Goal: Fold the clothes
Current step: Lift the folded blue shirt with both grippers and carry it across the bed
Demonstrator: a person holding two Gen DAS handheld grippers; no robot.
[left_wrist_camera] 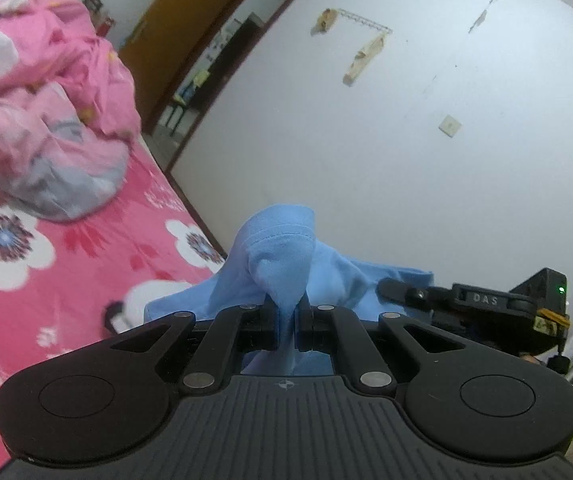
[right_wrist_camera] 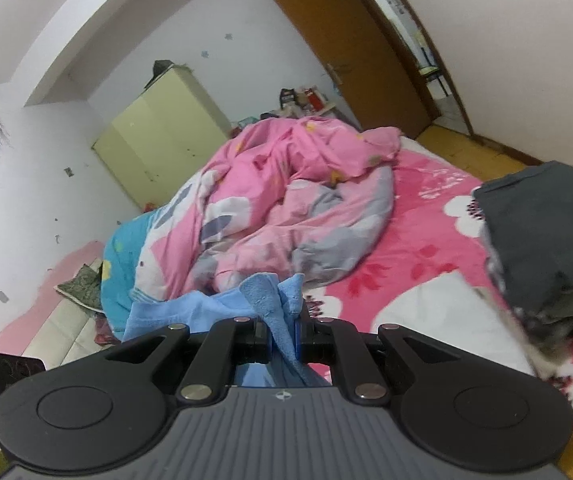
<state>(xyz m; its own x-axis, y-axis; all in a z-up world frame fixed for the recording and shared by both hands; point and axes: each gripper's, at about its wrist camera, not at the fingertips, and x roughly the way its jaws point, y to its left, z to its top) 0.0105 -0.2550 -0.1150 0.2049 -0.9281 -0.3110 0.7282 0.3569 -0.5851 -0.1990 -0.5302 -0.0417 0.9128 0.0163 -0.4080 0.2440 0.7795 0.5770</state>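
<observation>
Blue garment (left_wrist_camera: 282, 256), bunched, creased

The left hand-held gripper (left_wrist_camera: 285, 330) pinches a light blue garment (left_wrist_camera: 278, 256) above the floral pink bedsheet (left_wrist_camera: 66, 280).

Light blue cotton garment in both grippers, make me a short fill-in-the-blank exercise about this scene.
1. The left gripper is shut on the light blue cotton garment, and so is the ____ gripper.
2. The crumpled pink quilt lies on a bed sheet printed with white ____.
3. The brown wooden door stands ____.

Missing words: right; flowers; open
</observation>
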